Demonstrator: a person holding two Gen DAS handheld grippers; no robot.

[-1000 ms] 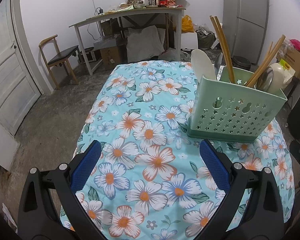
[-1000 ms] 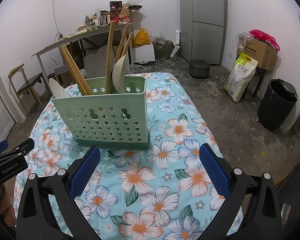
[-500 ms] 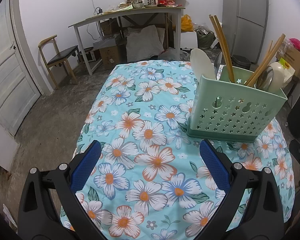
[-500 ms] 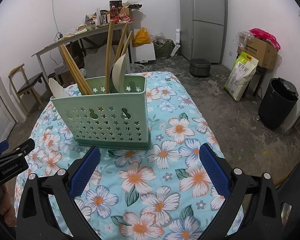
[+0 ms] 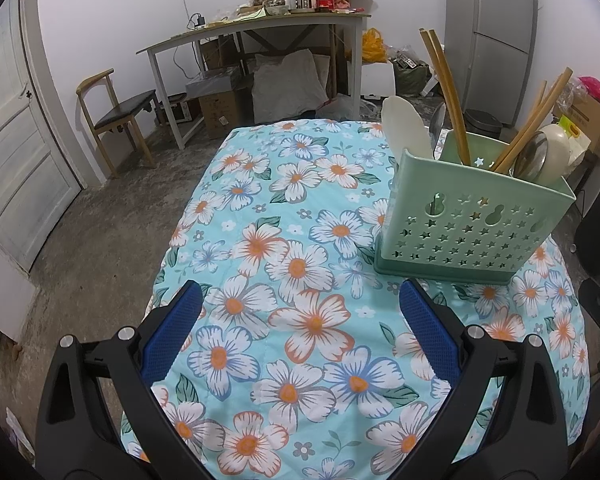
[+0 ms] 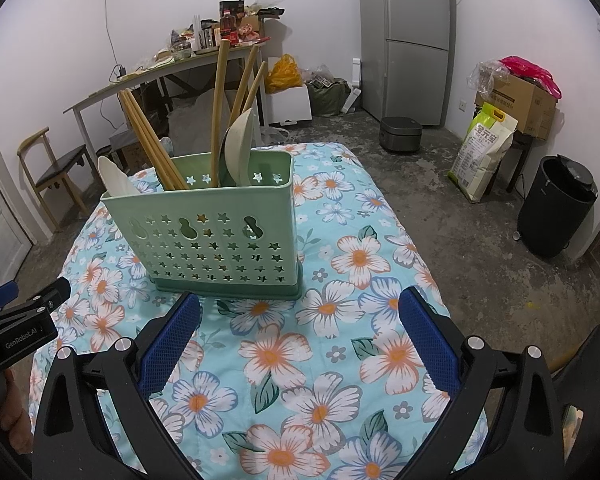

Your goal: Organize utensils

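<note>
Both gripper pairs [image 5: 300, 328] [image 6: 300, 328] hover agape above floral tablecloth [image 5: 300, 264], concrete floor [image 5: 100, 232] around.

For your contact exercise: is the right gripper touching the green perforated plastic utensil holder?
Apart. The right wrist view shows floral tablecloth between the right gripper and the holder.

A table covered by a light blue cloth [image 5: 300, 248] printed with white and orange flowers carries a pale green perforated utensil holder [image 6: 216, 236], standing upright on the cloth with wooden chopsticks [image 6: 150, 140] and spoons inside.
</note>
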